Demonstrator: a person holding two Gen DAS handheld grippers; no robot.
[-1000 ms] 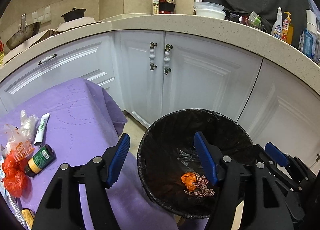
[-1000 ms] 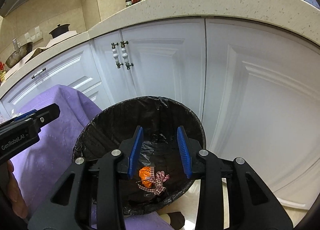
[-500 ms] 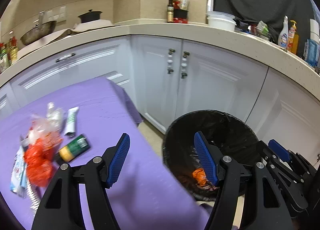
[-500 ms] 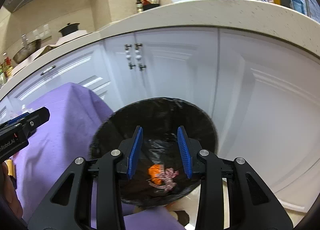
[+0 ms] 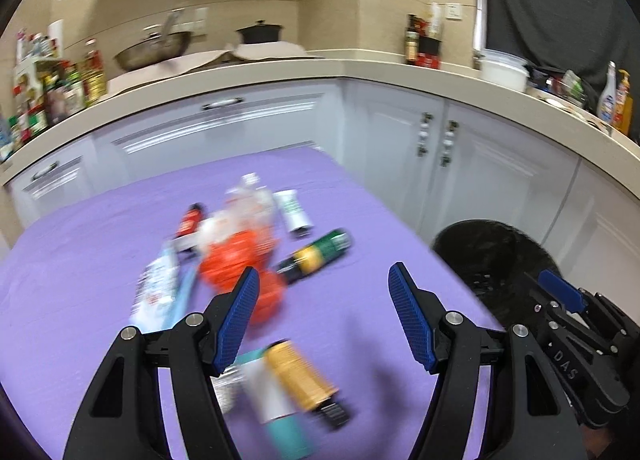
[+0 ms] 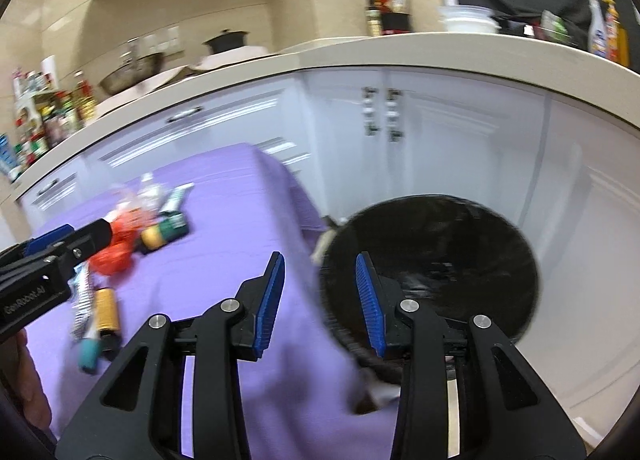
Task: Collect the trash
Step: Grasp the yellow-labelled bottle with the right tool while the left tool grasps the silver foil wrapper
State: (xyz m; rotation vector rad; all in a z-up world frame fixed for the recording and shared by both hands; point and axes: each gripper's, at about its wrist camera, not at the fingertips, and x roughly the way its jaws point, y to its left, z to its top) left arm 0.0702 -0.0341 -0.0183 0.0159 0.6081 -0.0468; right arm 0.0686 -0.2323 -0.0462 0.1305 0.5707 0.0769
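Lying scattered over the purple cloth of the bench [image 5: 92, 244], the trash is seen blurred by motion in the left wrist view: at the far left a pale flat wrapper [image 5: 156, 292] is stretched lengthwise toward the camera, beside it crumpled orange-red plastic [image 5: 236, 256] is heaped in soft round lumps, and behind that a white tube [image 5: 294, 212] is laid with its long axis running away toward the cabinets. A green and yellow bottle [image 5: 316, 254] is set on its side, its long axis slanted from lower left to upper right, with the green end pointing right. Nearest the camera, a yellow cylinder with a dark cap [image 5: 302, 378] is laid diagonally, cap end toward the lower right, just beside a white and teal tube [image 5: 276, 412]. The left tongs [image 5: 324, 320] are held wide open above the cloth with nothing between the ribbed blue pads. To the right, past the bench edge, a round bin lined with a black bag [image 6: 432, 260] is stood on the floor before glossy white panelled cabinets [image 6: 460, 132] under a speckled beige countertop [image 6: 400, 48]. The right tongs [image 6: 320, 300] are parted and empty, held over the bench edge and bin rim.
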